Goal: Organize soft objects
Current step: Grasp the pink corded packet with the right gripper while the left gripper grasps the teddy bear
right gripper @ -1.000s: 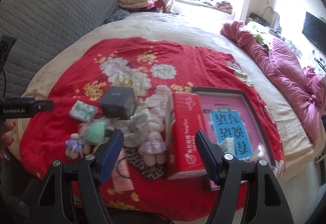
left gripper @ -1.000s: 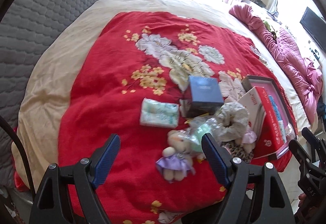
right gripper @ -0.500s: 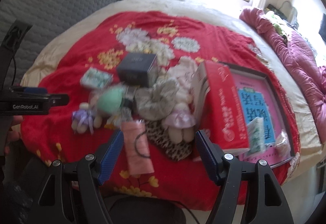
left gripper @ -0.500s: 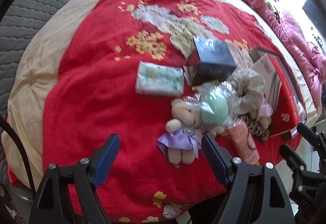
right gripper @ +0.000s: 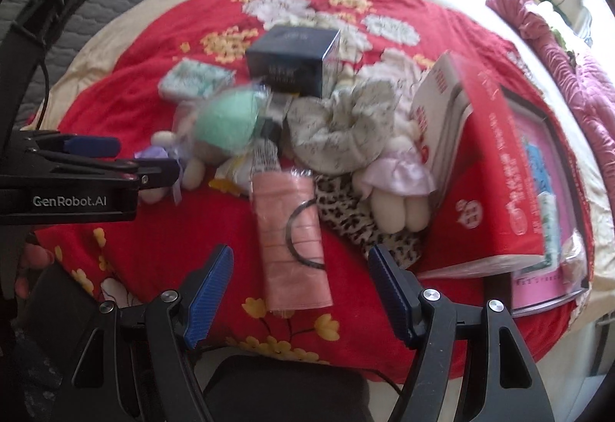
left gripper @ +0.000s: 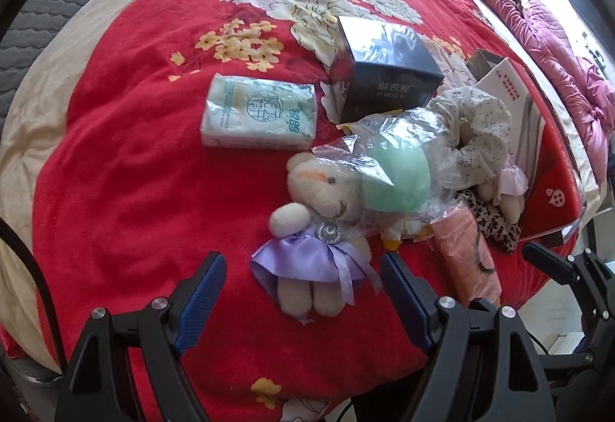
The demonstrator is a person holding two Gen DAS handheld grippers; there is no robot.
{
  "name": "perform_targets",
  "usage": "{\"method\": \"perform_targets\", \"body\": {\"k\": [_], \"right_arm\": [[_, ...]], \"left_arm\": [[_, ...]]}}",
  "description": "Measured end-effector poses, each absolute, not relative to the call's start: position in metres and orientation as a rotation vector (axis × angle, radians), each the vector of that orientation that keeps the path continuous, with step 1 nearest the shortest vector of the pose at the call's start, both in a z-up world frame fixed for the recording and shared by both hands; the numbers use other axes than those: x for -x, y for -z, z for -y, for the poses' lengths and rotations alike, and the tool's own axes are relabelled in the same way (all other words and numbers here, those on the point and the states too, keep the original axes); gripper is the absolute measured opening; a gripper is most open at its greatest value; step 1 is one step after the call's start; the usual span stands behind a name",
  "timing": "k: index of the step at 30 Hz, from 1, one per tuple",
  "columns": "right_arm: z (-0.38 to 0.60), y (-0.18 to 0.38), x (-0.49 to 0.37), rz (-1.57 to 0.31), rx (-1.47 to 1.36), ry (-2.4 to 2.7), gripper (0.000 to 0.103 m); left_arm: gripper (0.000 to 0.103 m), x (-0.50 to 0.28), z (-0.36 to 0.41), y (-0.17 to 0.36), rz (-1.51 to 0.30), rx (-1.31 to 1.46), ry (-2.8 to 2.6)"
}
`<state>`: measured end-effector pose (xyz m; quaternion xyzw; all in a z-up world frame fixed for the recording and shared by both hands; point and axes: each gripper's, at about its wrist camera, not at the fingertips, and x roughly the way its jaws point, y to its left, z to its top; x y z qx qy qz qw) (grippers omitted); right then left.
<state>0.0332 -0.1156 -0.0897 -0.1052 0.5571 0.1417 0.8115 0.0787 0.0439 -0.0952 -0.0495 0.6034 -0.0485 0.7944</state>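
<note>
A cream plush bear in a purple dress (left gripper: 319,230) lies on the red floral blanket (left gripper: 127,191). My left gripper (left gripper: 303,295) is open, its blue fingers either side of the bear's legs, not touching. A green sponge in a clear bag (left gripper: 396,180), a floral scrunchie (left gripper: 472,122), a pink packet (left gripper: 465,260) and a second bear in a pink dress (right gripper: 396,183) lie beside it. My right gripper (right gripper: 301,291) is open just in front of the pink packet (right gripper: 292,241). The left gripper also shows in the right wrist view (right gripper: 92,157).
A tissue pack (left gripper: 261,110) and a dark box (left gripper: 384,68) lie further back. A red box (right gripper: 480,168) and a pink-covered book (right gripper: 546,191) sit at the right. A leopard-print cloth (right gripper: 357,218) lies under the toys. A crumpled magenta quilt (left gripper: 557,37) lies at the far right.
Both grippers have moved forward and down toward the pile; the objects look larger. The left now straddles the purple-dress bear's legs. Both stay open.
</note>
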Motion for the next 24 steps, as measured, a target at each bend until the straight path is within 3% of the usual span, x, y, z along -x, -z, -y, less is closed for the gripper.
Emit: {"method": "perform_targets", "body": {"k": [9,15,19,22,24], "right_arm": [[0.106,0.118,-0.046,-1.263,0.251,-0.303,0.073],[0.105,0.124,-0.050,-1.263,0.260,-0.317,0.044],[0.107,0.119,-0.051,-1.252,0.226,-0.329,0.042],[0.110,0.111,-0.050,-1.237,0.196,-0.334,0.041],[0.113,0.106,-0.051,-1.228,0.176,-0.333,0.041]], "left_arm": [[0.082,-0.089,-0.046,0.118,-1.337,0.133,0.114],[0.082,-0.094,-0.046,0.124,-1.338,0.141,0.130],[0.081,-0.095,-0.046,0.129,-1.341,0.144,0.145],[0.072,-0.092,-0.048,0.130,-1.346,0.143,0.161],[0.048,-0.092,-0.046,0.128,-1.348,0.162,0.189]]}}
